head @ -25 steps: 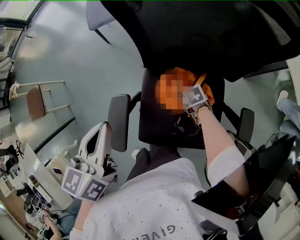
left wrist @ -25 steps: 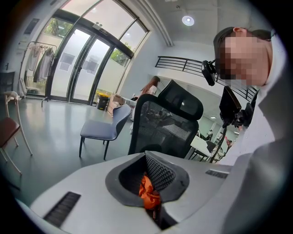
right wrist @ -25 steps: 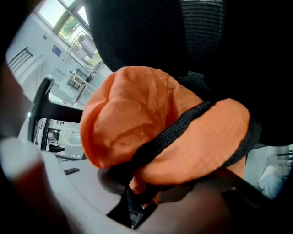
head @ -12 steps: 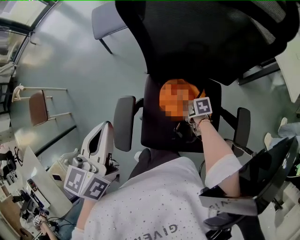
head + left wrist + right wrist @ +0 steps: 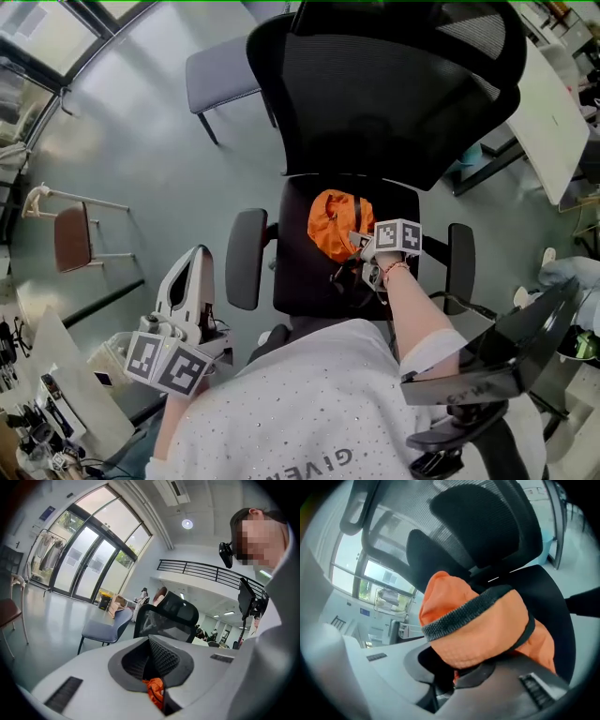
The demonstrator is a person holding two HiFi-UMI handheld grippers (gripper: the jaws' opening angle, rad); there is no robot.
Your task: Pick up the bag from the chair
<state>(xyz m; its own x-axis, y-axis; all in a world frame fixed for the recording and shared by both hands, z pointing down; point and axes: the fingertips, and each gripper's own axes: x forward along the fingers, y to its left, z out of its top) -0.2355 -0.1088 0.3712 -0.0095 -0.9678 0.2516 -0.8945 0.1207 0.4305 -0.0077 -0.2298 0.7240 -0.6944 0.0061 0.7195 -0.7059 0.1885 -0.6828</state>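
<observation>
Holding a pinch of the orange bag (image 5: 339,223), the right gripper (image 5: 360,247) has its jaws nearly together; they have just been closing, with the bag's fabric caught between the pads. Bag: crumpled orange cloth with a dark webbing band (image 5: 473,612) across it, located over the seat of the black office chair (image 5: 394,94), close to the mesh backrest; whether it is clear of the cushion cannot be told. Left gripper (image 5: 197,257): jaws together at the tips, nothing between them, held apart from the chair, beside one armrest (image 5: 244,258). Surroundings: grey padded chair (image 5: 220,77) beyond the office chair; small brown-seated chair (image 5: 71,234) on the grey floor (image 5: 159,169); white tabletop (image 5: 548,117) at the right.
</observation>
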